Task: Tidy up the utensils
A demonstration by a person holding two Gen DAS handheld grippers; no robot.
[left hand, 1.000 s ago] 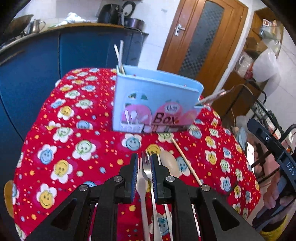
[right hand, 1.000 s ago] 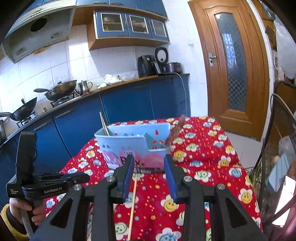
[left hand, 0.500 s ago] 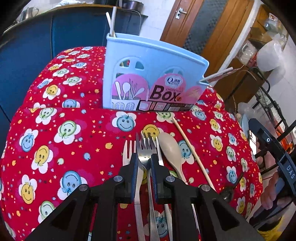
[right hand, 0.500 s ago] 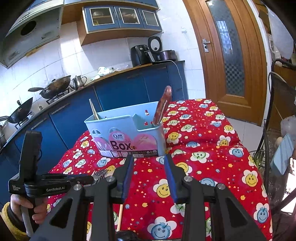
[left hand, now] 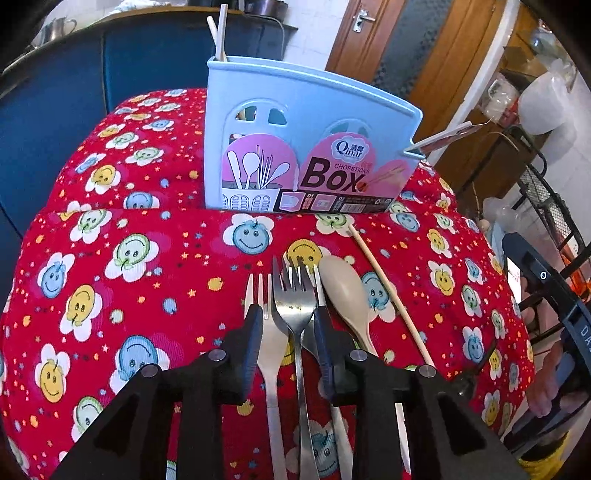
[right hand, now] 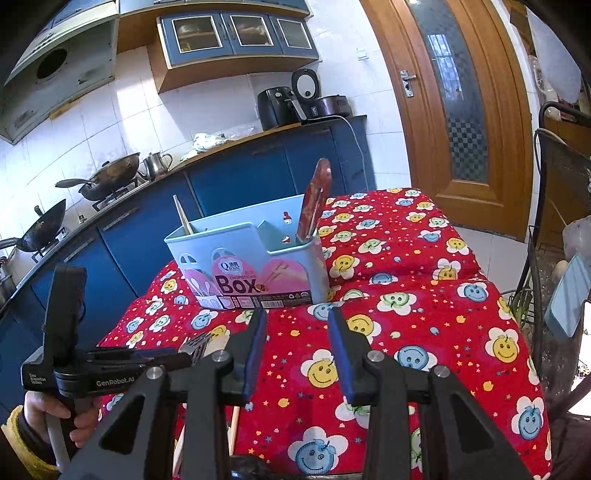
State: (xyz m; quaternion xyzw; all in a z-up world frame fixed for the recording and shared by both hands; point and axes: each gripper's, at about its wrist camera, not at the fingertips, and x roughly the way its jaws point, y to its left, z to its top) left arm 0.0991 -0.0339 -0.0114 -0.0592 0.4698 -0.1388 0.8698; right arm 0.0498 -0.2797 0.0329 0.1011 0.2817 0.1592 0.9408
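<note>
A light blue utensil box (left hand: 310,147) stands on the red smiley tablecloth (left hand: 122,258); it also shows in the right wrist view (right hand: 251,266). Chopsticks (left hand: 218,33) stand in its left compartment and a red-handled utensil (right hand: 314,199) in its right one. My left gripper (left hand: 288,325) is low over the cloth, its jaws apart around a steel fork (left hand: 295,302) and a white fork (left hand: 264,332) lying side by side. A beige spoon (left hand: 347,295) and a single chopstick (left hand: 388,291) lie just to the right. My right gripper (right hand: 295,343) is open and empty, short of the box.
Blue kitchen cabinets (right hand: 240,177) with woks and appliances on the counter run behind the table. A wooden door (right hand: 454,110) is at the right. A wire rack (right hand: 554,258) and a chair stand by the table's right edge.
My left gripper has dropped toward the cloth and its jaws have opened; the forks now lie between them. My right gripper has moved a little nearer to the box.
</note>
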